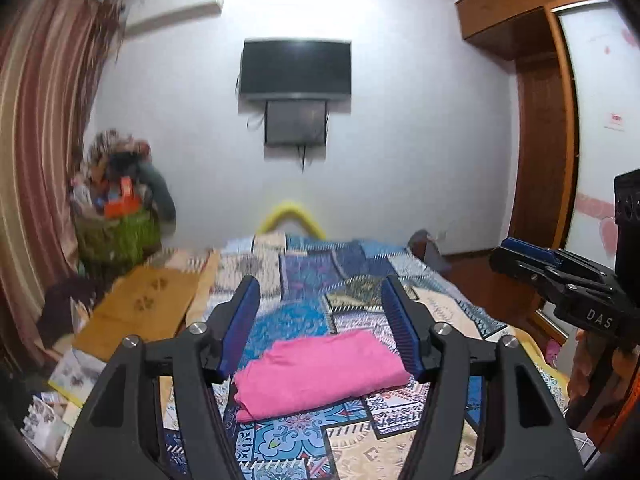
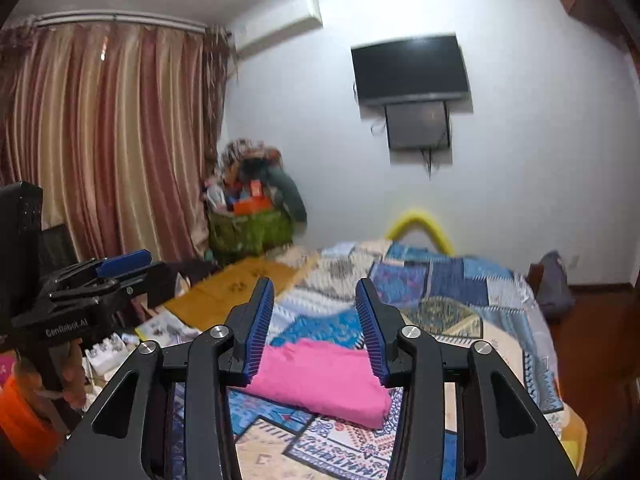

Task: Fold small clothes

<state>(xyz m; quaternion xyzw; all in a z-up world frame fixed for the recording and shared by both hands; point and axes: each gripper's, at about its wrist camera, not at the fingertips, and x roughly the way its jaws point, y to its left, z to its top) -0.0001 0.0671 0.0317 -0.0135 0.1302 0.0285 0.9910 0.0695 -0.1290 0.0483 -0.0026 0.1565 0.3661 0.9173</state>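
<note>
Folded cloth (image 1: 320,372) was plain pink; bedspread (image 1: 304,272) blue-and-beige patchwork print; curtain (image 2: 108,140) striped rust and cream.

The left wrist view is taken from above the near edge of the bed (image 1: 460,312), along the left hand-held gripper (image 1: 320,324), facing the far wall and tilted slightly downward; the right wrist view is taken from beside it, along the right hand-held gripper (image 2: 316,326), facing the same way; each hand-held gripper is caught at the other view's side edge; the bed, the folded pink cloth (image 1: 320,372), the television (image 1: 296,68) and the curtain (image 2: 108,140) are shared by both.
</note>
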